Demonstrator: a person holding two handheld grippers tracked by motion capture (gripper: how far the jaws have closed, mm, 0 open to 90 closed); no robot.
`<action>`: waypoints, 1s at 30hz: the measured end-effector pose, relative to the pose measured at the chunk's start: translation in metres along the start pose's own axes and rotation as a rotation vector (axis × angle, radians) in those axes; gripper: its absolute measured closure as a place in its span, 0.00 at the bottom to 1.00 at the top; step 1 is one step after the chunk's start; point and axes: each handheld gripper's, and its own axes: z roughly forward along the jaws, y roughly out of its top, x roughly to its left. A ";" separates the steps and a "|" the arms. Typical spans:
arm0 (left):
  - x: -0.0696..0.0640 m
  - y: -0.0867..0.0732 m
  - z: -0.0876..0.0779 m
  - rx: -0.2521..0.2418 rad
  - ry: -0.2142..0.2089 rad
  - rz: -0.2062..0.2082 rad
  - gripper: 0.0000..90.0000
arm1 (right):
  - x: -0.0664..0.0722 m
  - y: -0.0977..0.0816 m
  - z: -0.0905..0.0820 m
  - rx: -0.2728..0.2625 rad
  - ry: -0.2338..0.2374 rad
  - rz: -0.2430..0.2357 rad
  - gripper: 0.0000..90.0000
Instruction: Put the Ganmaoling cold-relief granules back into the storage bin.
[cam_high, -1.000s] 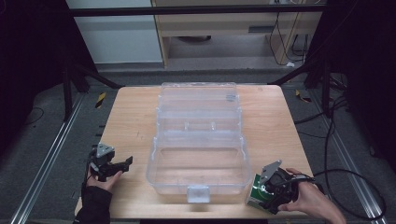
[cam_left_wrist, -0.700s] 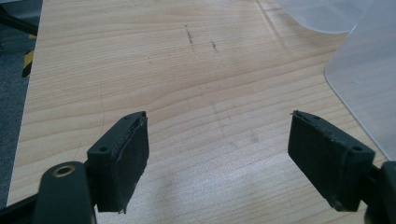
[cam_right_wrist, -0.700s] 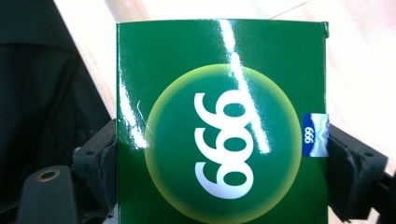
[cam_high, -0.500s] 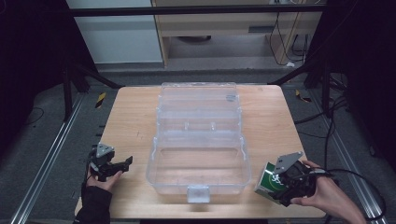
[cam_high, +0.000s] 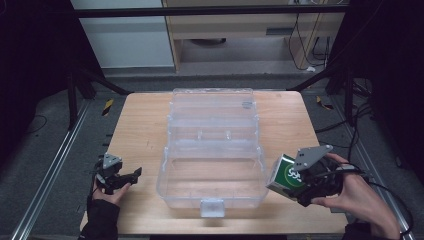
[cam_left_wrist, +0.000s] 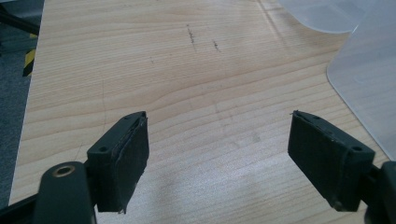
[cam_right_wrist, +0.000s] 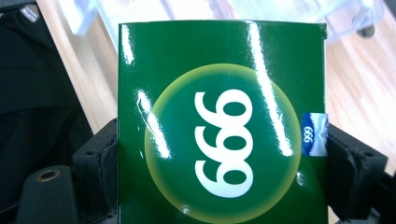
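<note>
High view and both gripper views. The right gripper (cam_high: 295, 187) is clamped on a small green box (cam_high: 286, 175), held clear of the table (cam_high: 140, 125) just beside the right front corner of the open clear plastic case (cam_high: 212, 150). In the right gripper view the box (cam_right_wrist: 219, 121) stands between the two black jaws, which press on its two opposite side faces; its glossy front, printed with white numerals in a pale ring, faces the camera.

Handling, as a judgement: the box looks like thin printed card, light and fairly stiff, but liable to dent under a hard squeeze. The glossy surface may slide on the pads. A hold across the narrow sides near mid-height, as here, keeps it from tipping.

The left gripper (cam_high: 122, 176) rests at the table's left front edge, its jaws standing well apart with nothing between them; bare wood (cam_left_wrist: 187, 93) lies beyond them.
</note>
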 end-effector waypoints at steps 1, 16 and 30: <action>0.000 0.000 0.000 0.000 0.000 0.001 0.22 | 0.000 0.004 -0.001 -0.005 -0.003 -0.005 0.18; 0.001 0.000 0.000 -0.006 0.003 -0.005 0.22 | 0.001 0.057 0.014 -0.039 0.024 -0.091 0.18; 0.002 0.000 -0.001 -0.008 0.002 -0.002 0.22 | 0.005 0.087 0.052 -0.027 0.077 -0.188 0.18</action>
